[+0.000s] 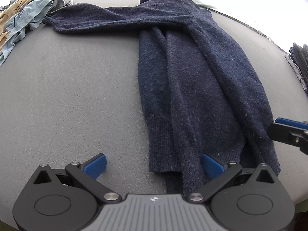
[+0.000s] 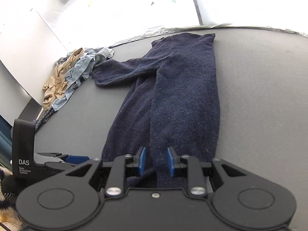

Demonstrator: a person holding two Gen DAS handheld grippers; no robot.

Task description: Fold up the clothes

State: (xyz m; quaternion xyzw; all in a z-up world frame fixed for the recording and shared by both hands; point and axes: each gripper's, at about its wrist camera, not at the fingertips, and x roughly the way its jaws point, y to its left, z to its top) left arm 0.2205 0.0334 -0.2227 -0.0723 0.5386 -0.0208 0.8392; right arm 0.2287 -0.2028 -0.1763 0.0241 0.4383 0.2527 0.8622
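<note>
Navy sweater (image 1: 192, 88): one item, lying on the grey tabletop (image 1: 67, 96). It was folded lengthwise into a long strip, with its hem end nearest the two tools and its far end toward 12 o'clock.
Sleeve (image 1: 92, 21): one sleeve was visible, extending from the upper body toward 10 o'clock in the left wrist view, its end touching the heap of loose clothes.
Loose clothes (image 2: 65, 77): one heap at the tabletop edge, at about 10 o'clock in both views. At least two pieces could be counted, one tan and one light blue; a grey piece and a checked piece showed at its edges.
Dark item (image 1: 300, 55): one object at 3 o'clock in the left wrist view, cut off by the frame edge; its kind could not be determined.
Left tool (image 1: 154, 165): one unit, two blue pads. The jaws stood wide apart. The hem corner lay between them; one pad was over bare tabletop, the other against the sweater. Nothing was gripped.
Right tool (image 2: 156, 161): one unit, two blue pads. The jaws were partly closed, straddling a ridge of the hem. A gap showed at each pad, so the fabric was not clamped.
</note>
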